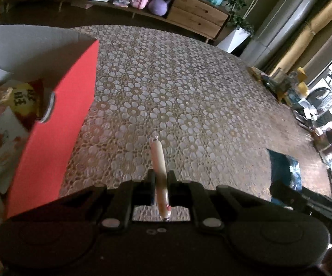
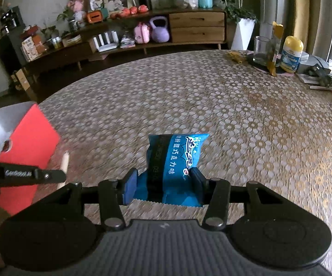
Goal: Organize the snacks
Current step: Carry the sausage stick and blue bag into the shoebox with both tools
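- Table point(image 2: 212, 96): covered by a cloth of floral lace pattern; seen in both wrist views; a glass point(image 2: 261, 50) and a yellow-capped bottle point(image 2: 291, 54) are set at its far right edge.
- Sideboard point(image 2: 197, 26): placed behind the table against the wall; a purple kettlebell point(image 2: 159, 31) and a pink case point(image 2: 141, 33) are shelved beside its drawers.
- Box point(image 1: 57, 124): red outside, white inside, stood on the table at the left; snack packets point(image 1: 27, 99) are heaped within it.
- Right gripper point(image 2: 163, 179): fingers clamped on a blue packet point(image 2: 177, 158), which is pinched at its near end and held just above the cloth, well right of the box.
- Left gripper point(image 1: 161, 181): fingers closed on a sausage stick point(image 1: 157, 158), gripped near its lower half; the stick is pointed forward over the table, just right of the box wall; the same gripper and stick are seen at the left edge of the right wrist view, beside the box.
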Available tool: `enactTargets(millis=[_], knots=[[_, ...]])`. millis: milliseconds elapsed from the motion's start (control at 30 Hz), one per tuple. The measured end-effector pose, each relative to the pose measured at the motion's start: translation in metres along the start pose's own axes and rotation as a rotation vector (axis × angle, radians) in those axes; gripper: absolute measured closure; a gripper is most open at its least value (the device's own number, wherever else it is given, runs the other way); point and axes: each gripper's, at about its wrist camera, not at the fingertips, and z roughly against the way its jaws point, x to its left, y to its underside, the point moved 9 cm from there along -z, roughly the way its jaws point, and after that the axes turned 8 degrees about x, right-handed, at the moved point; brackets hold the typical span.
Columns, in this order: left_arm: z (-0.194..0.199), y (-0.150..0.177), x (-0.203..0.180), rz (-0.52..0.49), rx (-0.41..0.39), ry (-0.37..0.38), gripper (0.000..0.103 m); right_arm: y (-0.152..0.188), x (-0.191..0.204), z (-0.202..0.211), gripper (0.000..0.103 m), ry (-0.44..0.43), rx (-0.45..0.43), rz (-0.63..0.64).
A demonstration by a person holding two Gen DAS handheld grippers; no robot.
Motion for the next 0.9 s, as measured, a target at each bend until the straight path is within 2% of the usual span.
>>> enactTargets(millis=[333, 667, 900], knots=[[0.055, 0.018, -0.004, -0.066, -0.052, 0.073, 0.096, 0.016, 0.041, 0.058, 0.055, -0.016, -0.055, 0.041], [0.109, 0.029, 0.009, -0.134, -0.105, 0.085, 0.096, 0.024, 0.085, 0.095, 0.054, -0.041, -0.098, 0.084], [0.134, 0.027, 0.031, -0.157, -0.119, 0.076, 0.096, 0.021, 0.121, 0.105, 0.054, -0.07, -0.116, 0.109]])
